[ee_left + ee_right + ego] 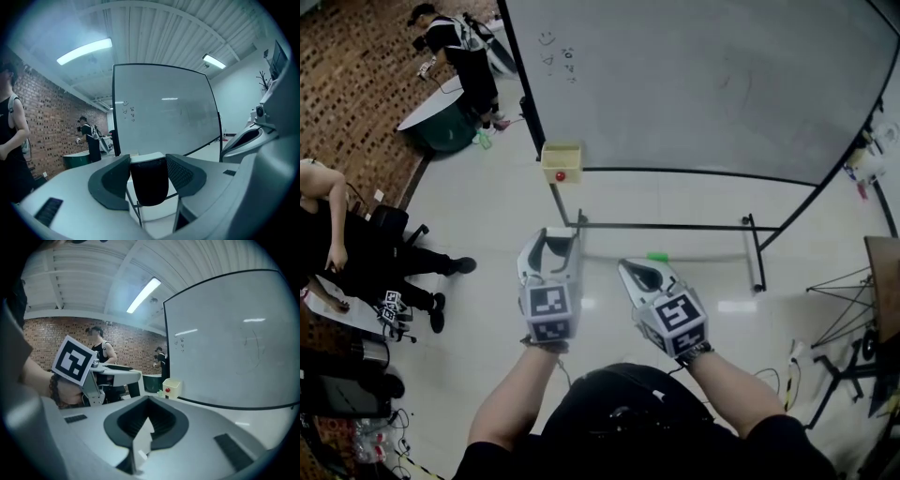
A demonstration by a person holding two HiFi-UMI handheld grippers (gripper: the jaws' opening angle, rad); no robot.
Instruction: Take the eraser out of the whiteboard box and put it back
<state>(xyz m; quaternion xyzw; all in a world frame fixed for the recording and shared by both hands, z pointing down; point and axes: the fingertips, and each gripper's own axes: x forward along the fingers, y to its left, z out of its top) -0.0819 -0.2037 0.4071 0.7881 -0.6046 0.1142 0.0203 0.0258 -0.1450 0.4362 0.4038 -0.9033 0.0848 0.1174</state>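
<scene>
Far to the left of the whiteboard box (561, 161), a person in black (461, 52) stands at a round table by the brick wall. Another person (342, 248) sits lower down on that side, nearer the camera. The box is pale yellow with a red round spot (561, 175) on its front. It hangs at the lower left corner of the whiteboard (694, 84), and from the head view nothing can be made out inside it.

Below the box, well apart from it, the left gripper (551, 240) points towards it. Its jaws stand wide and are clamped on the eraser (149, 183), a block with a dark body and a white top. The eraser is held upright between the pads, out of the box and over the pale floor.

Just right of the left gripper, and below and right of the box, the right gripper (628, 265) has its jaws drawn together to a point with nothing between them.

Further right of the box, a small green object (657, 255) lies by the lower bar of the whiteboard stand (675, 226).
</scene>
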